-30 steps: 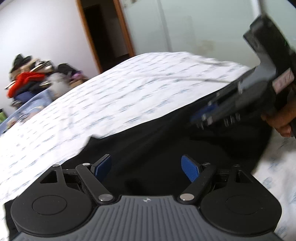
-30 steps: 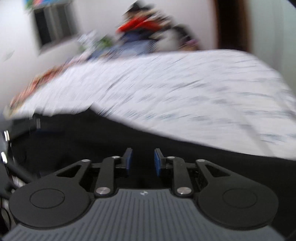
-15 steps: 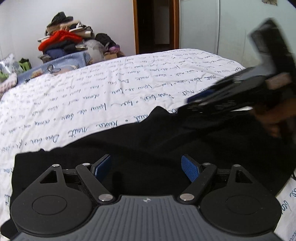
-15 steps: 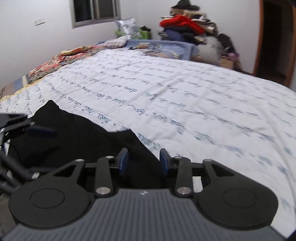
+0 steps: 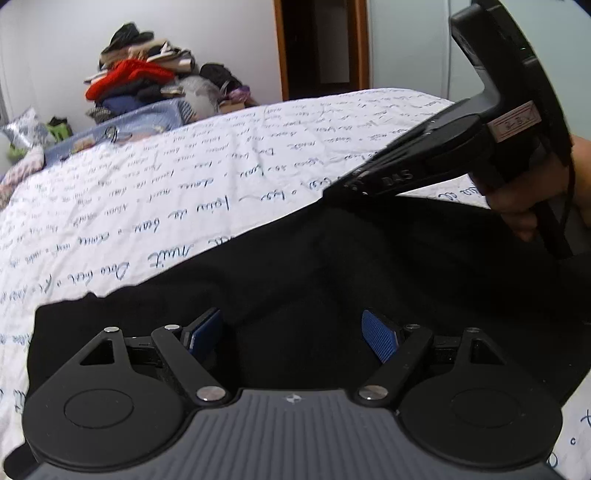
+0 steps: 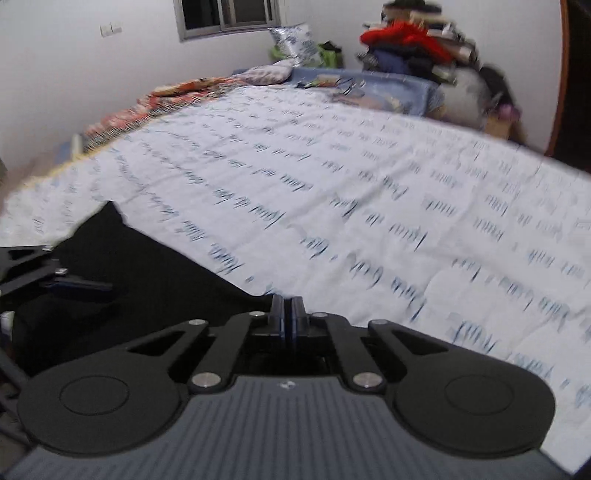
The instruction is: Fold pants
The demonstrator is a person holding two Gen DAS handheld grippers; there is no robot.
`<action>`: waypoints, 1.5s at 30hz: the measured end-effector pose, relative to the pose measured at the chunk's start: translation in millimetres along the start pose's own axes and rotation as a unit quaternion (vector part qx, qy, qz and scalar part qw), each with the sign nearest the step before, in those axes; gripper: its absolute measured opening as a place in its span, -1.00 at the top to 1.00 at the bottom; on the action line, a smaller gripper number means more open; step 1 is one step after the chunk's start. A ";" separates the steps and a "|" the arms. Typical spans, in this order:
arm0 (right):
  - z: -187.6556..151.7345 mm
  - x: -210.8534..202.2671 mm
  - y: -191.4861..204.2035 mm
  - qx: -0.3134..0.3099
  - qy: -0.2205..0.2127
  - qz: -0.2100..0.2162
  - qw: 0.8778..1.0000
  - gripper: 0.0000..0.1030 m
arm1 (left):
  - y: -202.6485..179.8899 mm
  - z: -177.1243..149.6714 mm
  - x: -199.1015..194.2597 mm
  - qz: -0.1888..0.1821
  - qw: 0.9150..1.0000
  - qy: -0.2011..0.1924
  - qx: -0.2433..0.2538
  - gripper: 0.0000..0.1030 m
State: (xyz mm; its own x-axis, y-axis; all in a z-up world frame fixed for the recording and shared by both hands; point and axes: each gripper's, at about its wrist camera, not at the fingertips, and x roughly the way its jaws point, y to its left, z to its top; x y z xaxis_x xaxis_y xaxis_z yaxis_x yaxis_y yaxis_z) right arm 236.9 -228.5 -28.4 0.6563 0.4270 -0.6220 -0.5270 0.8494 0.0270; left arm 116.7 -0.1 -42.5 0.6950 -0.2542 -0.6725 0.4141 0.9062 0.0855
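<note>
Black pants [image 5: 332, 266] lie spread on the near part of a bed with a white sheet [image 5: 184, 184] printed in blue script. My left gripper [image 5: 291, 325] hovers open just over the cloth, with nothing pinched between its blue pads. My right gripper [image 6: 287, 306] is shut on the far edge of the pants [image 6: 147, 280], its pads pressed together. In the left wrist view its tip [image 5: 328, 190] meets a raised peak of that edge, and a hand [image 5: 535, 206] holds its grip. One of the left gripper's fingers [image 6: 81, 283] shows at the left of the right wrist view.
The sheet [image 6: 369, 203] stretches far beyond the pants. A heap of clothes [image 5: 140, 81] with a red item on top stands past the bed's far end, beside a dark doorway [image 5: 321, 44]. A patterned blanket [image 6: 155, 99] and pillows lie under a window [image 6: 229, 14].
The right gripper's jaws went from partly open to shut at the pants' far edge. Both grippers shifted across the bed and rolled, so the views swung level. The left gripper stayed open.
</note>
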 end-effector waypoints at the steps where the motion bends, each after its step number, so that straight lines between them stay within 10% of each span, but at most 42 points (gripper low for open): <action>1: 2.2 3.7 3.7 -0.008 0.001 -0.011 1.000 0.93 | 0.8 -0.7 1.1 -0.001 1.000 0.003 -0.003 -0.60; 6: -5.0 28.2 13.1 -0.043 0.031 -0.053 0.997 0.83 | 8.4 1.7 -8.3 0.009 1.000 -0.007 0.001 -0.60; 12: -15.7 -60.7 10.0 -0.018 -0.032 -0.091 0.995 0.63 | 52.2 5.0 -15.5 0.049 0.998 -0.013 -0.022 -0.60; 18: -60.7 -92.1 -10.9 0.024 0.035 -0.074 0.996 0.63 | 101.4 -9.6 -4.0 0.029 0.995 0.018 -0.091 -0.60; 24: -92.9 -107.9 -44.5 0.087 0.005 -0.206 0.975 0.51 | 75.3 -7.8 -31.5 0.058 0.997 -0.017 -0.041 -0.61; 31: -108.6 -129.8 -11.6 0.070 0.017 -0.118 0.990 0.30 | 43.4 -20.7 -28.5 0.077 0.996 -0.002 0.049 -0.71; 33: -124.7 -115.2 -8.9 0.055 0.053 -0.167 0.983 0.29 | 40.0 -26.6 -29.1 0.093 0.994 0.002 0.058 -0.71; 37: -126.3 -143.8 6.1 0.084 -0.004 -0.202 0.976 0.25 | 30.7 -22.8 -52.5 0.024 0.999 -0.022 0.040 -0.72; 40: -119.9 -150.5 42.2 0.082 -0.037 -0.114 0.989 0.25 | 3.0 -22.3 -51.5 -0.027 0.997 -0.026 0.061 -0.72; 45: -124.8 -112.1 115.4 -0.005 0.014 -0.035 0.999 0.04 | -29.5 -50.3 -47.4 0.021 0.986 -0.028 0.160 -0.72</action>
State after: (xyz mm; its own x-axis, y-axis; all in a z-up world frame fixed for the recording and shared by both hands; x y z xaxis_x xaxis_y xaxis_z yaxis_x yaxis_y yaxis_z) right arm 35.1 -217.1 -53.2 0.6757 0.3579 -0.6445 -0.4860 0.8736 -0.0244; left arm 41.9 2.2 -50.1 0.7430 -0.2446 -0.6230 0.5424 0.7654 0.3463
